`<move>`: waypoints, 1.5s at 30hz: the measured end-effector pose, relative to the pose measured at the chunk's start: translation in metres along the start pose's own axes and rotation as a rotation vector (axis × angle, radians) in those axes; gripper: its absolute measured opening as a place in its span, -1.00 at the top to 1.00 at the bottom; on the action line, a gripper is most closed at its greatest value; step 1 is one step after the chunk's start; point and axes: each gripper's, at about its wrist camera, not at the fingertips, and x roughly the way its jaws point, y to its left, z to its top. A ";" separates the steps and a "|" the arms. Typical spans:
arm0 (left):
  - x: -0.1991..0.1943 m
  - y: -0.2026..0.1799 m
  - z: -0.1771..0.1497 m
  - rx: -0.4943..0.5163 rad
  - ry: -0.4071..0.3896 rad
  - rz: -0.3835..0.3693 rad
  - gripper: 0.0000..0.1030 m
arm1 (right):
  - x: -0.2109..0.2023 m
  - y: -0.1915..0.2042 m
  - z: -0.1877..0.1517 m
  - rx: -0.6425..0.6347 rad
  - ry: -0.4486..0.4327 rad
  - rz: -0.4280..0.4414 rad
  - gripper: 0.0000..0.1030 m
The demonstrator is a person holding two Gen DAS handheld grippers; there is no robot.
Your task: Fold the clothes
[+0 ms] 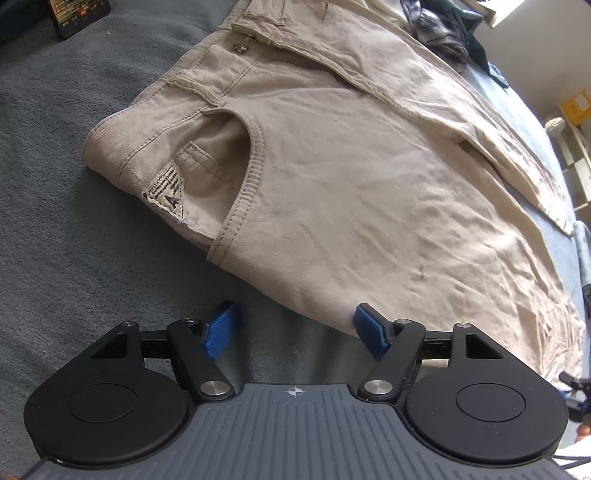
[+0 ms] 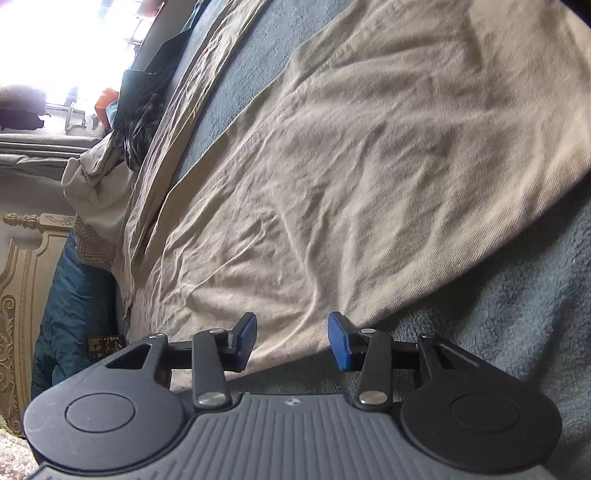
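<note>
1. Left wrist view shows the beige trousers (image 1: 332, 166) spread flat on a grey-blue blanket (image 1: 74, 240), waistband toward the upper left, legs running off to the right.
2. A curved front pocket (image 1: 240, 173) faces up, and a printed label (image 1: 166, 192) hangs at the pocket's lower left edge; a metal button (image 1: 239, 47) sits on the waistband.
3. The left gripper (image 1: 295, 332) hovers at the near edge of the trousers with its jaws spread wide, nothing between them; its right blue pad (image 1: 371, 330) is touching or just beside the cloth edge, and the left pad (image 1: 219, 330) is over bare blanket.
4. In the right wrist view the trouser leg (image 2: 351, 166) runs from the gripper up to the top right, wrinkled, with a second leg (image 2: 192, 103) lying apart from it across a strip of blanket (image 2: 240, 92).
5. The right gripper (image 2: 291, 339) is likewise released, jaws apart, its pads (image 2: 338, 341) straddling the near edge of the leg without pinching it.
6. Farther out, a dark phone (image 1: 79, 14) lies on the blanket beyond the waistband, and a heap of dark clothes (image 1: 443, 33) sits past the trousers.
7. A carved wooden bed frame (image 2: 22, 295) stands at the left of the right wrist view; the glare (image 2: 74, 37) above it is perhaps a window, too washed out to tell.
</note>
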 end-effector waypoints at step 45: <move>0.002 0.031 0.015 -0.281 -0.247 -0.079 0.28 | -0.014 -0.059 0.001 0.367 -0.363 0.117 0.41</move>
